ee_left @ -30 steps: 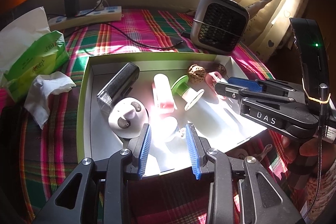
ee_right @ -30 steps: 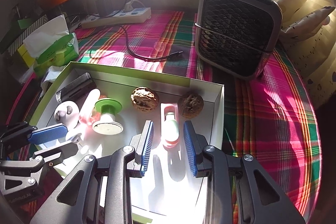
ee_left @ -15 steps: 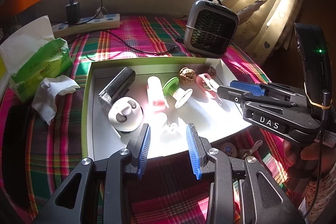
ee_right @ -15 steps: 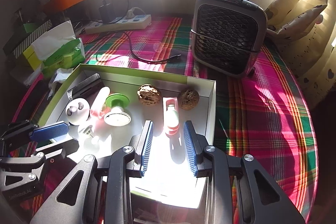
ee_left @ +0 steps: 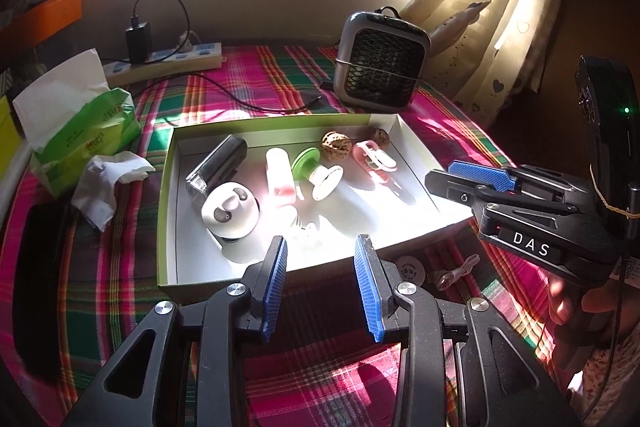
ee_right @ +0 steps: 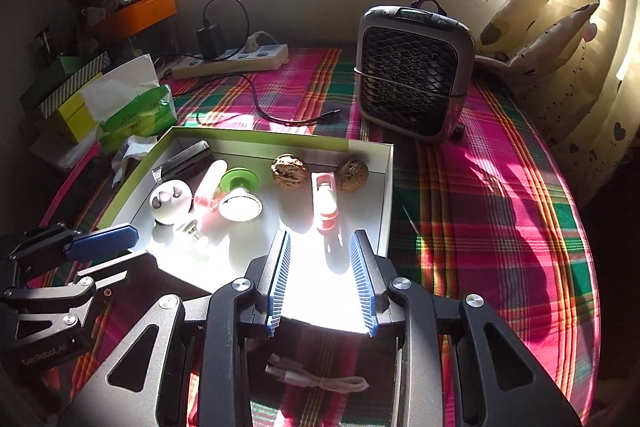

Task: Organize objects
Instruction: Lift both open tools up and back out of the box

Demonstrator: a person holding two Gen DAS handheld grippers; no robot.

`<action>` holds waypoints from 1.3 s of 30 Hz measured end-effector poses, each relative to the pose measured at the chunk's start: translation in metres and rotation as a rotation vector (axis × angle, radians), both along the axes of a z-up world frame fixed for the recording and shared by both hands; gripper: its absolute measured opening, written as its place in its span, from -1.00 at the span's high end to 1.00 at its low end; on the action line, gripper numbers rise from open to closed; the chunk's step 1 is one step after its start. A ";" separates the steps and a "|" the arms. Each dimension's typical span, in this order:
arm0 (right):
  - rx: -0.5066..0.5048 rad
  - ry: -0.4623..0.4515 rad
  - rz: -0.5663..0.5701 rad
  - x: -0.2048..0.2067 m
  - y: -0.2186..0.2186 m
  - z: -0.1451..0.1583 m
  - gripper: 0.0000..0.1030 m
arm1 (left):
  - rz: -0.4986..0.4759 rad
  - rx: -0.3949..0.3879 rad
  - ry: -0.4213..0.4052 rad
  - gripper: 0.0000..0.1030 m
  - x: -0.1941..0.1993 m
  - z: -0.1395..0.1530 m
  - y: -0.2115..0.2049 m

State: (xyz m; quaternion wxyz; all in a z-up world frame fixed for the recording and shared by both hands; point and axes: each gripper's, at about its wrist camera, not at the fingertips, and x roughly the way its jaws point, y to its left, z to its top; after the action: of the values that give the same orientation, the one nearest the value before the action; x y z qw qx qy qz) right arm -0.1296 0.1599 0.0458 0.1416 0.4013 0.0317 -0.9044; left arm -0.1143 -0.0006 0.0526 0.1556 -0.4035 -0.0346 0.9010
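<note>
A shallow white box with a green rim (ee_left: pixel 166 195) lies on the plaid cloth. Inside it are a black-and-silver device (ee_left: pixel 216 167), a white round case (ee_left: pixel 230 213), a pink tube (ee_left: pixel 280 175), a green-and-white spool (ee_left: pixel 316 171), two walnuts (ee_right: pixel 290 171) (ee_right: pixel 352 175) and a pink clip (ee_right: pixel 326 203). My left gripper (ee_left: pixel 320 247) hovers over the box's near edge, open and empty. My right gripper (ee_right: pixel 321 243) hangs over the box's near right corner, also open with nothing between its blue pads. Each gripper shows in the other's view, the right gripper (ee_left: pixel 480 175) and the left gripper (ee_right: pixel 104 245).
A grey fan heater (ee_left: pixel 382 67) stands behind the box, with a power strip (ee_left: pixel 168 65) and black cable by the wall. A green tissue pack (ee_left: pixel 80 131) and crumpled tissue (ee_left: pixel 108 183) lie at the left. A white cable (ee_right: pixel 316 381) and small round disc (ee_left: pixel 408 269) lie near the box's front.
Both grippers have drawn back and upward from the box, so the box and its contents look smaller and farther away. Nothing inside the box has shifted.
</note>
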 end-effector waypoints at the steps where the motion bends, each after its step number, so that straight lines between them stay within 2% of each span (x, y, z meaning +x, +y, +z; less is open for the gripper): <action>1: -0.001 0.003 -0.003 0.003 0.001 0.001 0.37 | -0.003 0.003 0.001 0.37 0.002 0.001 0.000; 5: -0.006 0.011 -0.018 0.013 0.007 0.002 0.26 | -0.006 0.012 0.003 0.37 0.007 0.000 0.001; 9: -0.004 0.021 -0.022 0.026 0.011 0.001 0.26 | -0.019 0.020 0.005 0.37 0.012 0.000 0.003; 15: -0.012 -0.003 -0.016 0.043 0.014 -0.011 0.25 | -0.029 0.026 -0.004 0.37 0.021 -0.005 0.003; 19: 0.020 -0.017 -0.014 0.046 0.009 -0.021 0.15 | -0.038 0.032 -0.008 0.37 0.024 -0.007 0.004; 25: 0.077 -0.020 -0.006 0.044 -0.003 -0.031 0.15 | -0.042 0.039 -0.019 0.37 0.027 -0.009 0.005; 32: 0.082 -0.043 0.014 0.051 -0.004 -0.035 0.15 | -0.048 0.044 -0.027 0.37 0.026 -0.011 0.004; 39: 0.114 -0.028 0.001 0.066 0.003 -0.035 0.15 | -0.061 0.048 -0.038 0.37 0.025 -0.014 0.007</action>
State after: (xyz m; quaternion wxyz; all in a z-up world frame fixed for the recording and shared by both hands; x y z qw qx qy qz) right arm -0.0640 0.1633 0.0105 0.1192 0.4215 0.0812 -0.8953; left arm -0.0891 0.0066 0.0382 0.1919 -0.4175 -0.0467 0.8869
